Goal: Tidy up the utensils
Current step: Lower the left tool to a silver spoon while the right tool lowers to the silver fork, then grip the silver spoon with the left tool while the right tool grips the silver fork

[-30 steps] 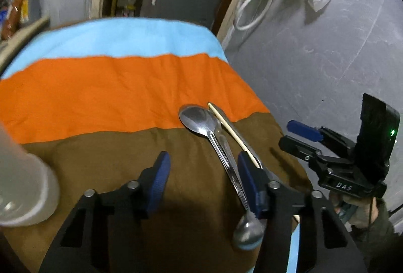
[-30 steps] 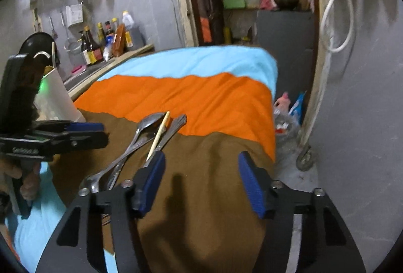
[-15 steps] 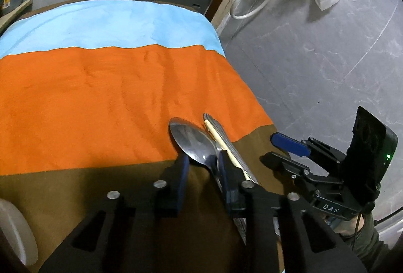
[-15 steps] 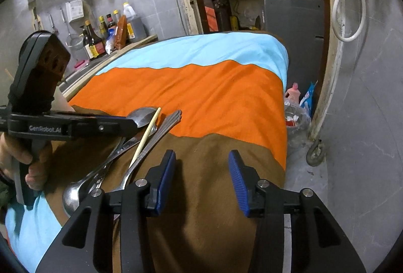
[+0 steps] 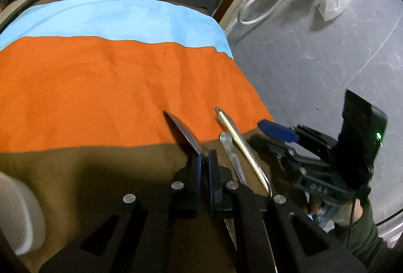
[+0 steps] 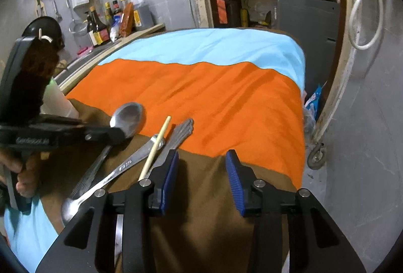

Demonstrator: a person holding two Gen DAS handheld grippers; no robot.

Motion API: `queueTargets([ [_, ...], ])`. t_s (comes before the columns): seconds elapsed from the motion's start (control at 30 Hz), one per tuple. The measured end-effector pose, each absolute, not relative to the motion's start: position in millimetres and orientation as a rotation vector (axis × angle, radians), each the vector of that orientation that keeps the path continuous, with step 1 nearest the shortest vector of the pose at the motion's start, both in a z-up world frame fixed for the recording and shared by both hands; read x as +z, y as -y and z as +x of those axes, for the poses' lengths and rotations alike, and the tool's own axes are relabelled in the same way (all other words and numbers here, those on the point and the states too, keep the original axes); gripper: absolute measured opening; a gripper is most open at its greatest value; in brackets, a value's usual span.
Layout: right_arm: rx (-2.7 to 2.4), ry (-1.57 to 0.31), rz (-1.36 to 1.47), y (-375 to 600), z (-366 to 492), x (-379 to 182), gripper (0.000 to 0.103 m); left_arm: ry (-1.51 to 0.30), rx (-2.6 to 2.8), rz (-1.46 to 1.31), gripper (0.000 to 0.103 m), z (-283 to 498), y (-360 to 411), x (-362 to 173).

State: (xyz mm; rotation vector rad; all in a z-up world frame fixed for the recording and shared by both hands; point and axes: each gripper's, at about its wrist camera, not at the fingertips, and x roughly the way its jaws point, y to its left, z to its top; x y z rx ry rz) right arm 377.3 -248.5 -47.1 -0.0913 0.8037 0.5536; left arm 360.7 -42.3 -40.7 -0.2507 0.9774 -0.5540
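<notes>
While clamped on the big spoon (image 5: 185,133) at its neck in the left wrist view, left tool (image 5: 204,159) marks sorting barely begun; seen from the right wrist: right tool (image 6: 201,167) closing on nothing, just right of the chopstick (image 6: 157,147), with small spoon (image 6: 113,174) unsorted beside that chopstick.

Left hand-held gripper (image 5: 204,156) has clamped the spoon (image 5: 182,131)

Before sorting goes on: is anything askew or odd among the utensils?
Yes: the utensils lie crossed in a heap. A chopstick rests across a spoon handle, and the left gripper pinches the big spoon.
</notes>
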Motion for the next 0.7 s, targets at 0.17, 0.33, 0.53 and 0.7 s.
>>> queueTargets([
  [0.17, 0.551, -0.833, -0.118, 236.4, 382.9, -46.6, 0.033, -0.950, -0.539, -0.259, 0.003, 350.3, 36.5, -38.5],
  [0.33, 0.543, -0.839, -0.110, 234.3, 380.3, -42.9, 0.032, -0.934, -0.546, -0.311, 0.004, 347.9, 32.0, -42.1],
  [0.53, 0.518, -0.850, -0.119, 230.9, 376.1, -41.0, 0.032, -0.929, -0.556, -0.313, 0.004, 347.7, 30.1, -42.4],
  [0.7, 0.508, -0.847, -0.127, 227.0, 373.0, -37.6, 0.032, -0.928, -0.568, -0.312, 0.004, 347.0, 26.9, -42.6],
])
